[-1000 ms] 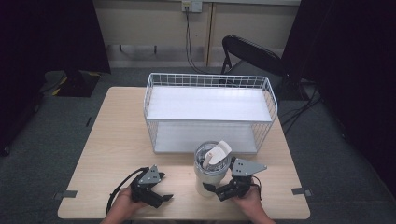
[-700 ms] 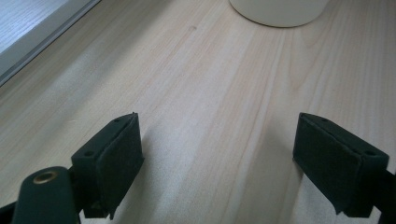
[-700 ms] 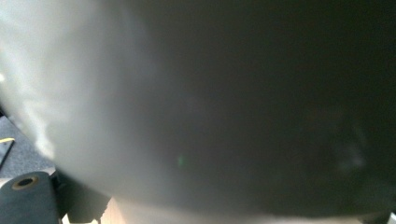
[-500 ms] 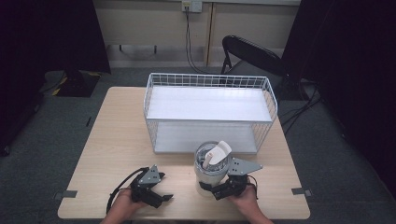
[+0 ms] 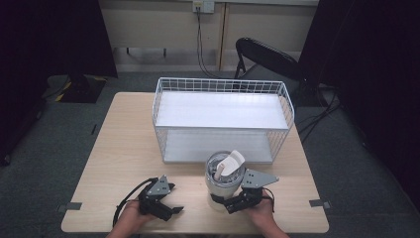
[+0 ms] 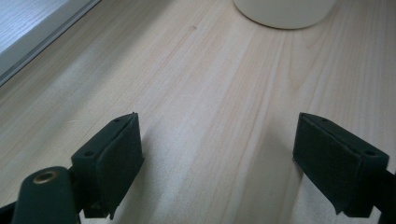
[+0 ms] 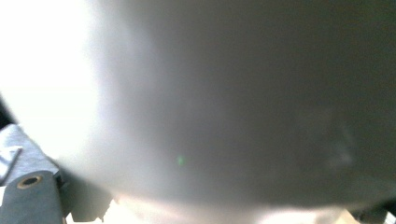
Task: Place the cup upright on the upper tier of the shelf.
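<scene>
Near edge of the tabletop (image 5: 114, 148), high view: two hands come in from below, each with a claw.

Left claw (image 5: 171, 210): resting low over bare wood, jaws set wide apart, nothing between them. In the left gripper view the two black pads (image 6: 112, 154) stand well apart with only wood grain in the gap. Ahead of this claw and to its right, the rounded base of the white canister (image 6: 285, 11) stands on the tabletop, well apart from the pads.

Right claw (image 5: 230, 204): pressed up against the lower body of the white canister (image 5: 223, 181), one jaw on each side of it. In the right gripper view the canister wall (image 7: 233, 102) is a blurred pale-grey surface right against the lens, a bit of jaw at lower left. The jaws bracket the canister; whether they actually clamp it cannot be told.

Canister: upright, just ahead of the right claw, a white scoop-like piece (image 5: 232, 162) sticking out of its open top at a slant.

Beyond the canister, farther from both claws: white wire basket (image 5: 220, 87), canister standing just in front of its near wall.

Past the tabletop: black chair (image 5: 265, 54) on the floor.
</scene>
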